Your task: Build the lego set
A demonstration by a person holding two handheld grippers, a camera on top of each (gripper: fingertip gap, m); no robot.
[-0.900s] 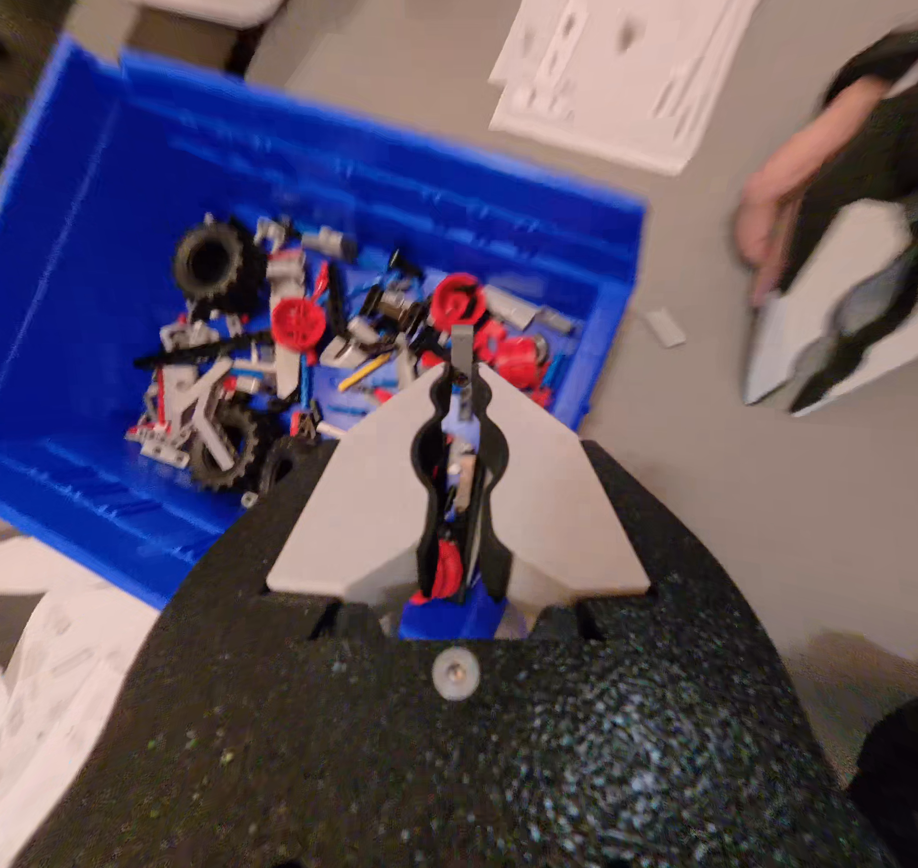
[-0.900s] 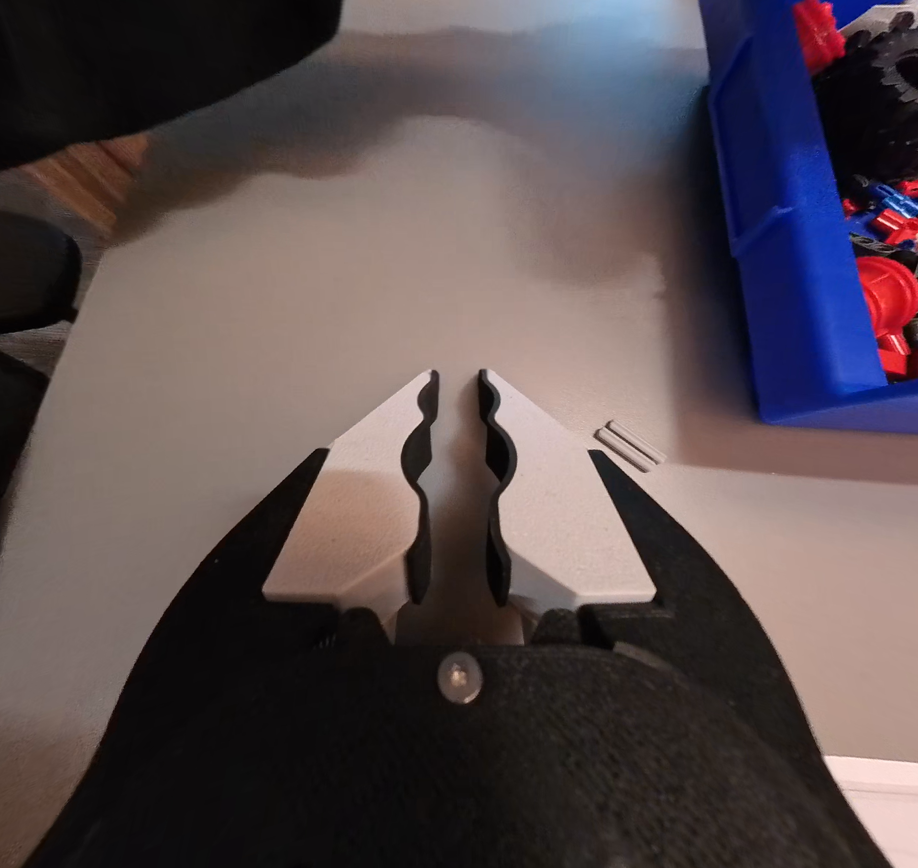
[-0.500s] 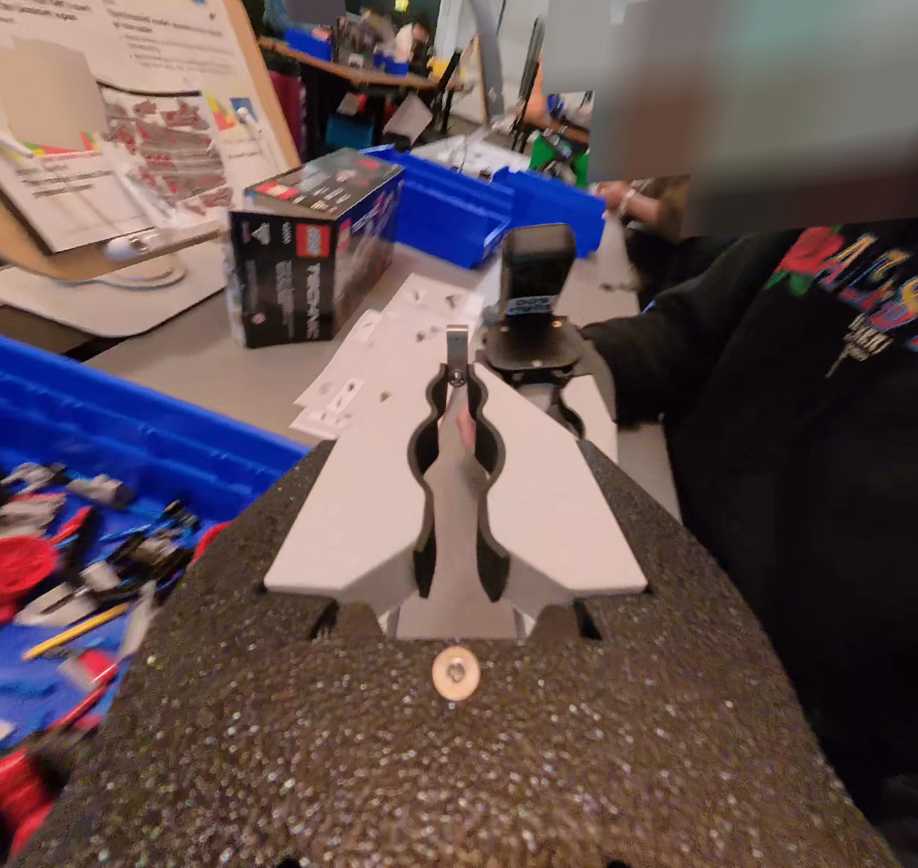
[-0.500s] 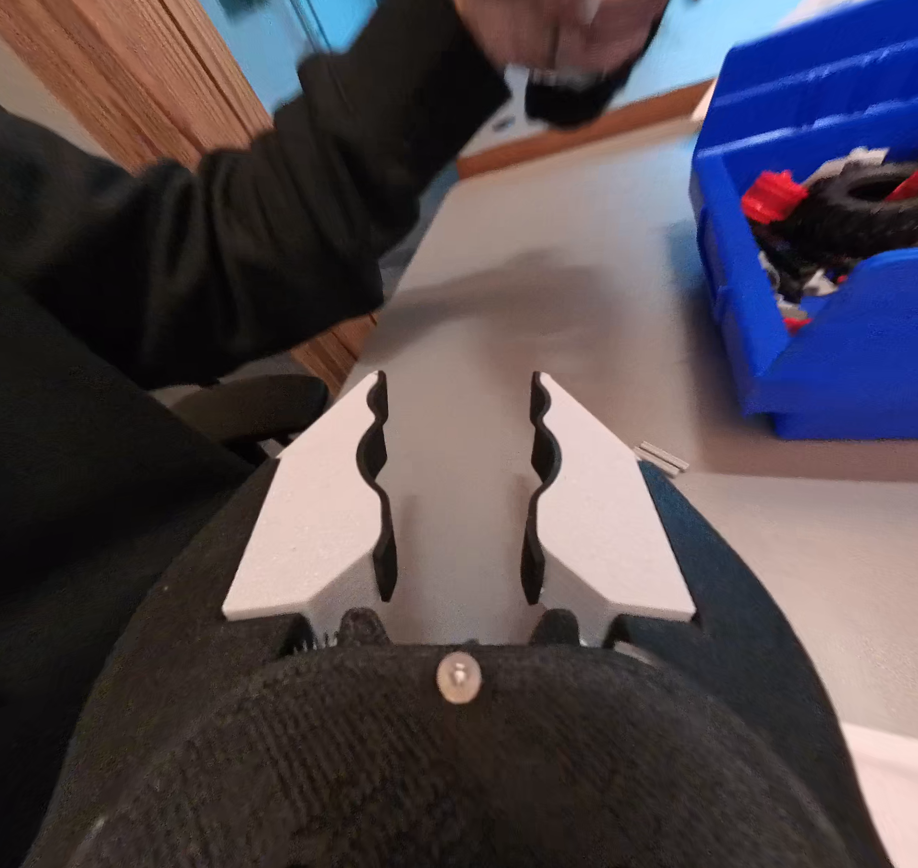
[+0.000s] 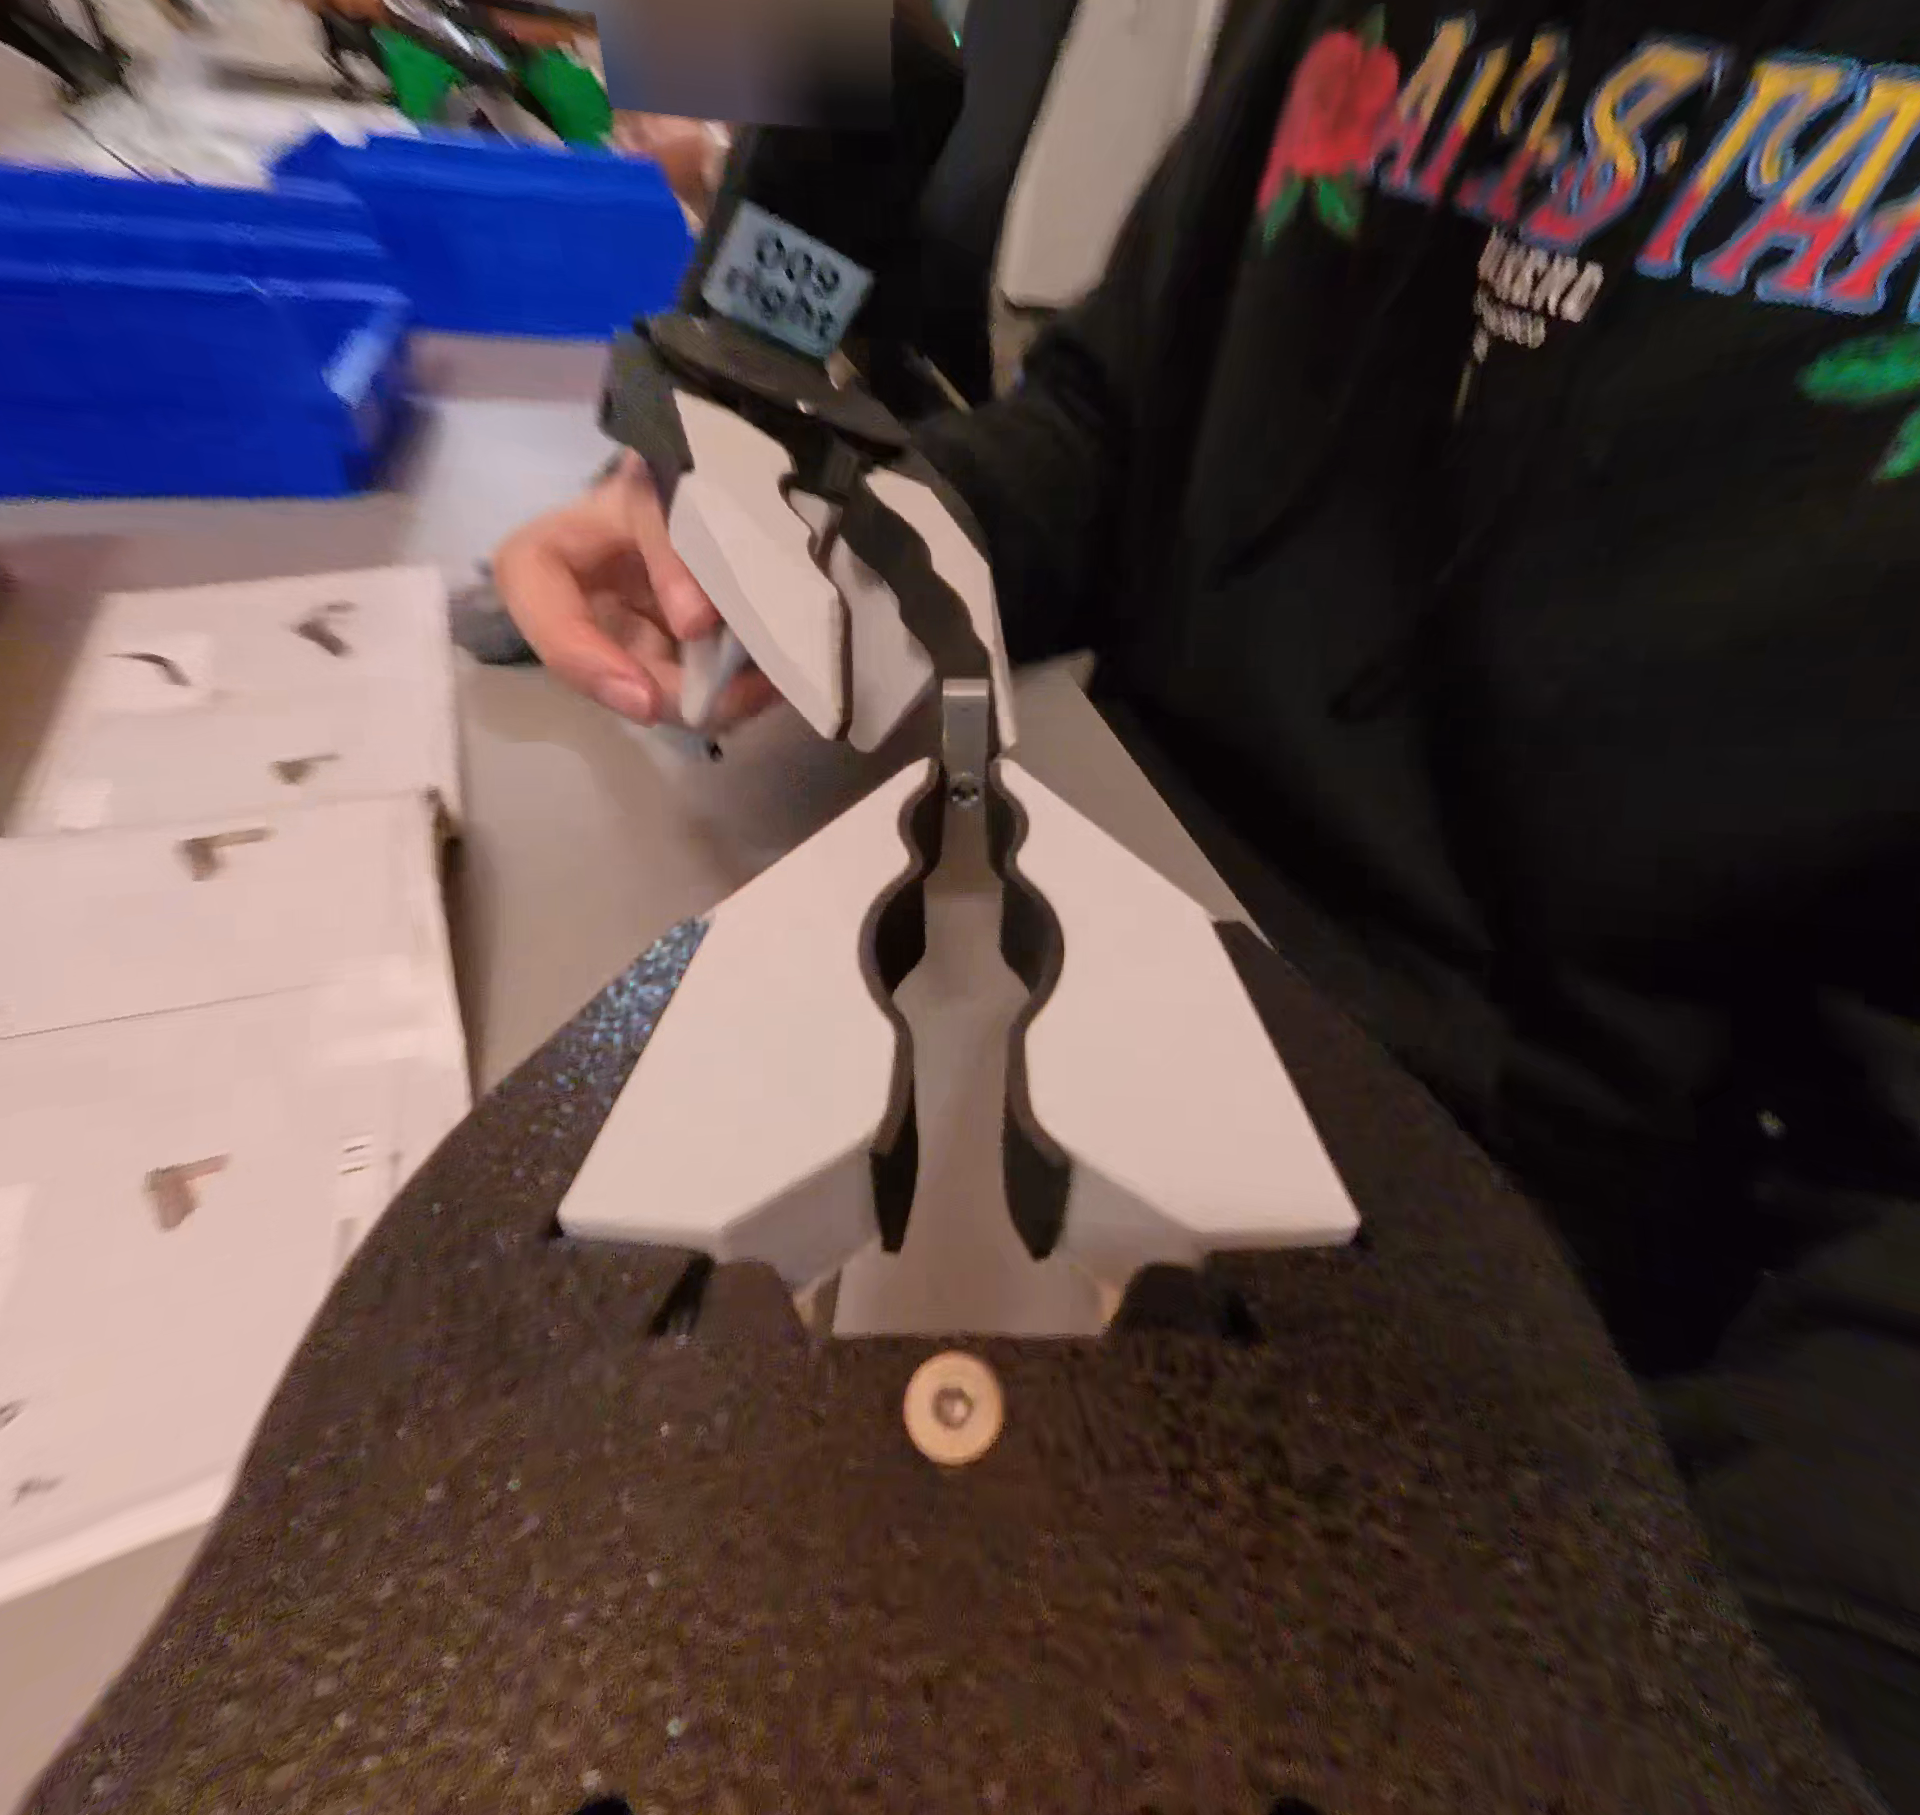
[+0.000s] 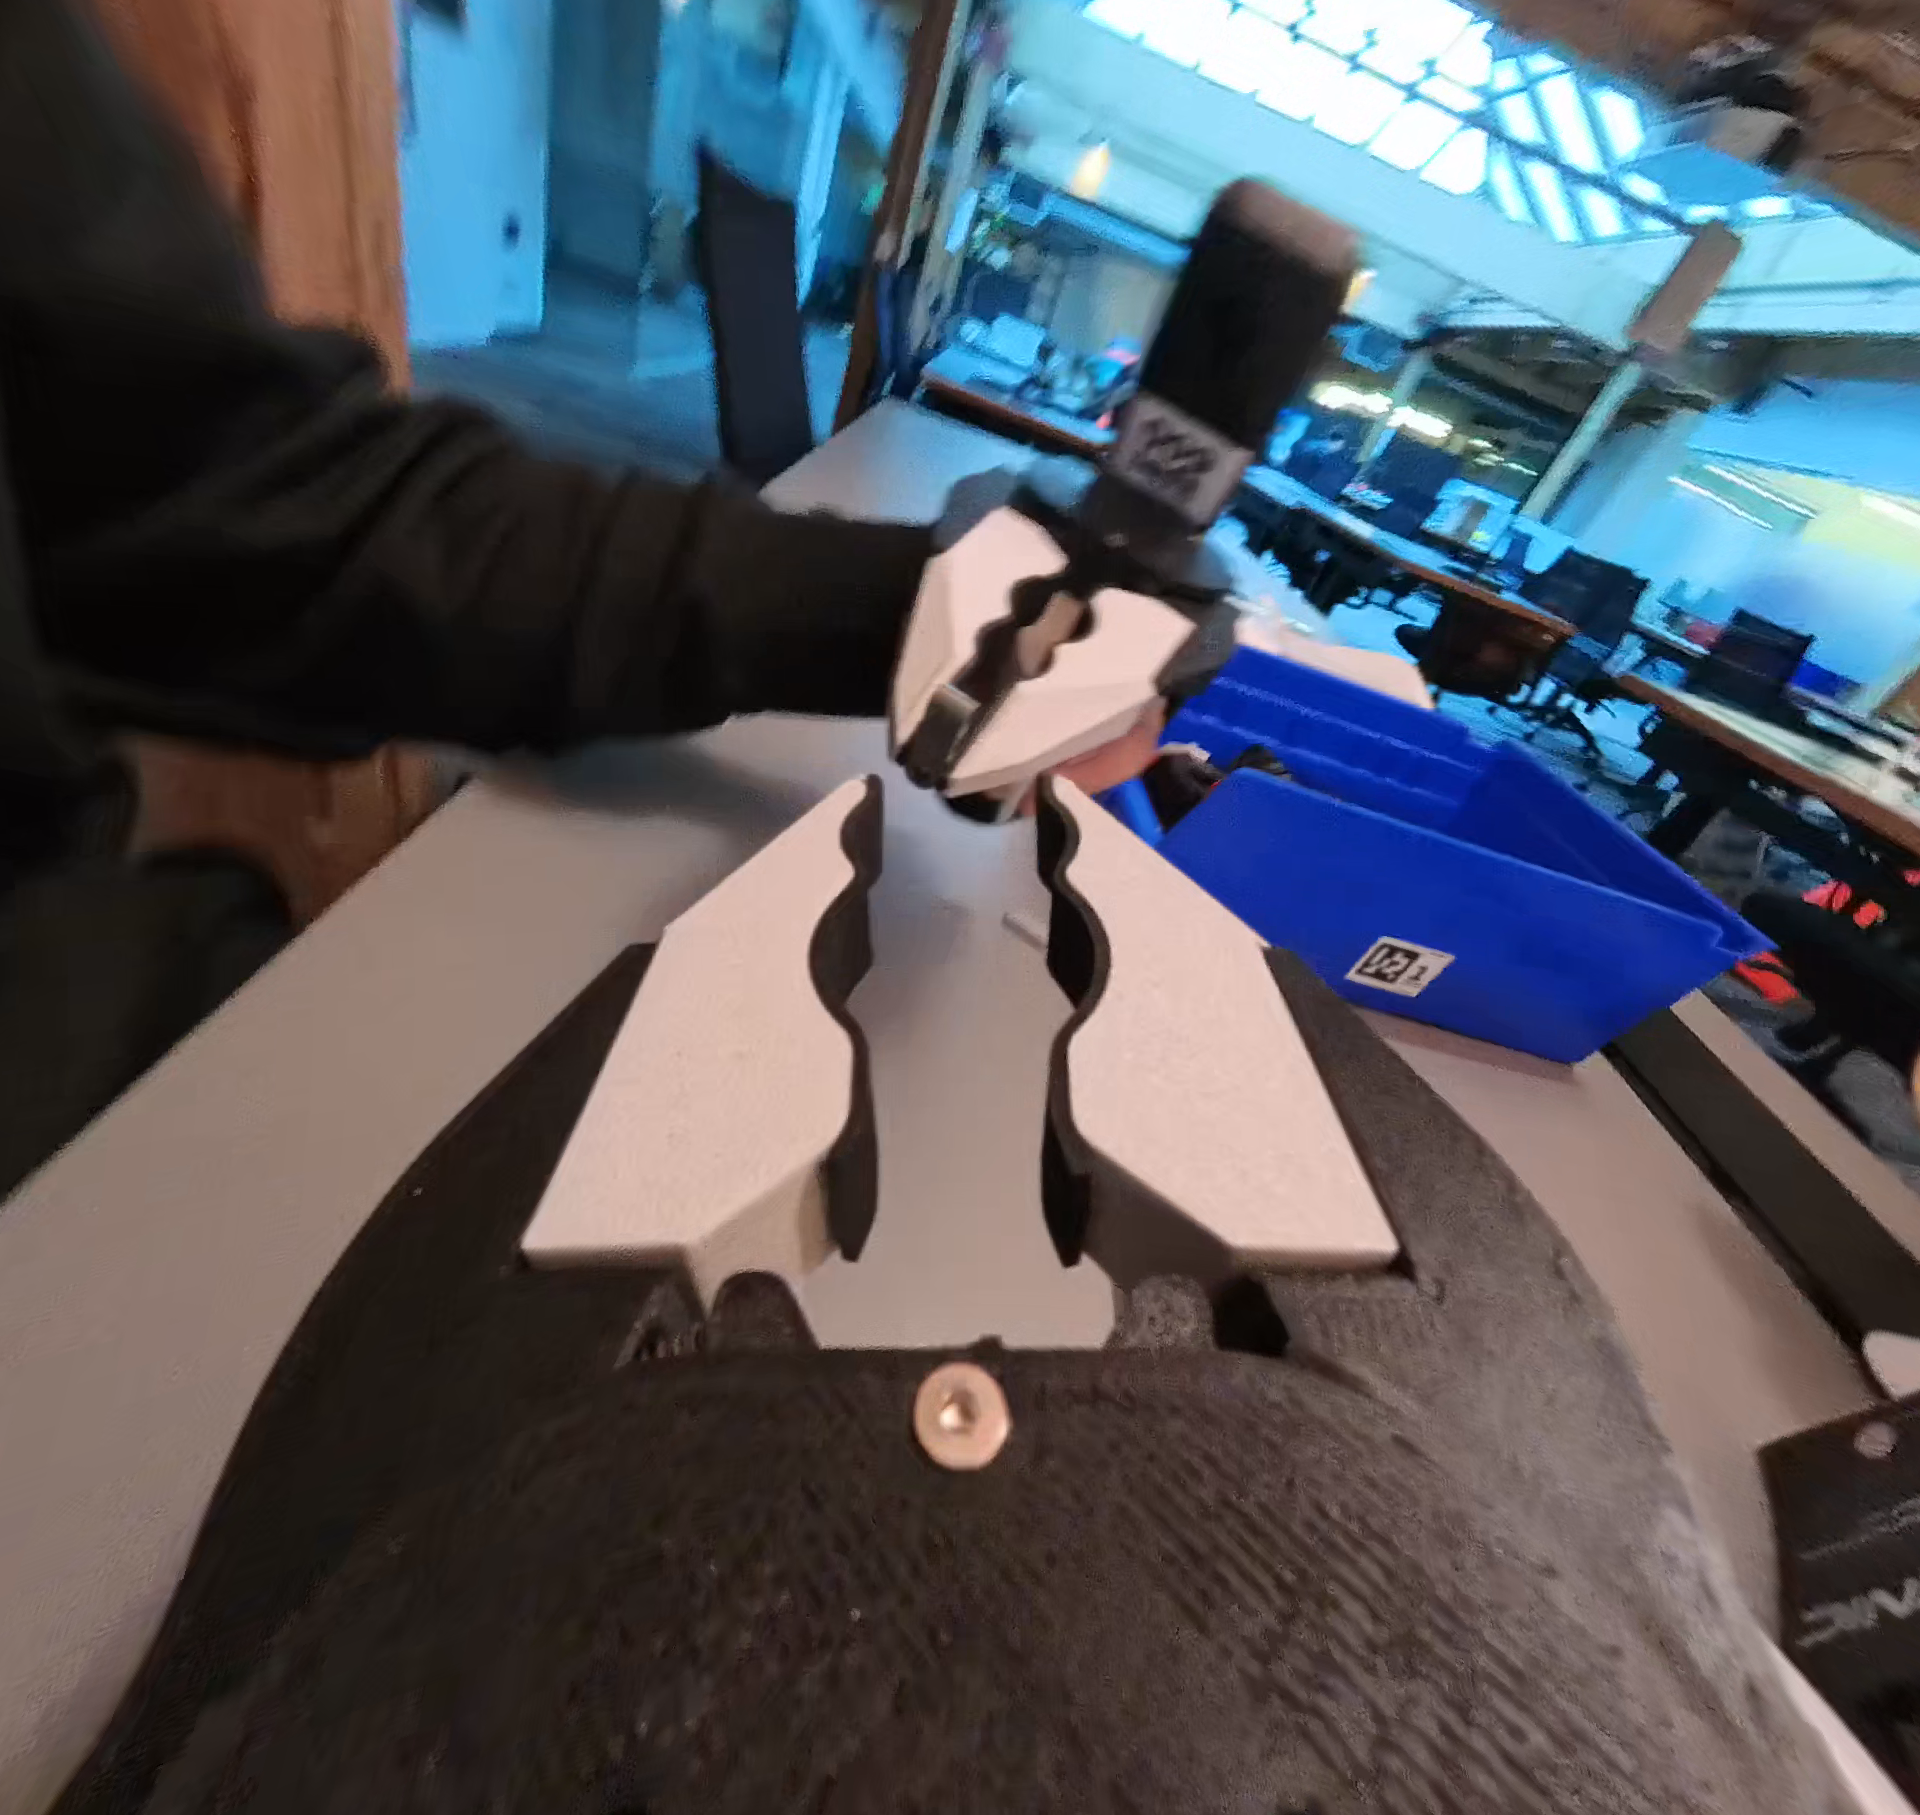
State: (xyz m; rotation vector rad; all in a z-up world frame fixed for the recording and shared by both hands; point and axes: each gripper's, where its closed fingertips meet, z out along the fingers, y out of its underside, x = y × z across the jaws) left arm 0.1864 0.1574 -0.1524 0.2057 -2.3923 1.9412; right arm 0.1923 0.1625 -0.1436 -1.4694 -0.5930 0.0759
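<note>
My view: bin (image 6: 1455, 944) on surface (image 6: 312, 1059), right of my right gripper (image 6: 958, 809); paper sheets (image 5: 208, 934) left of left gripper (image 5: 964, 789).

Left hand-held gripper (image 5: 966, 778) clamped, right (image 6: 958, 801) parted

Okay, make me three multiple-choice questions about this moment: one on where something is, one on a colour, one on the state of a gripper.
1. Where is the small grey lego piece?
A. On the paper sheets
B. Pinched at the tips of the left gripper
C. Inside the bin

2. What colour is the bin on the table?
A. Blue
B. Green
C. Yellow

3. How does the right gripper stand?
A. Shut on a tyre
B. Shut on nothing
C. Open, with a clear gap between its fingers

Answers:
1 B, the piece sticks up from the closed fingertips.
2 A, its walls are blue.
3 C, bare table shows between its fingers.
</note>
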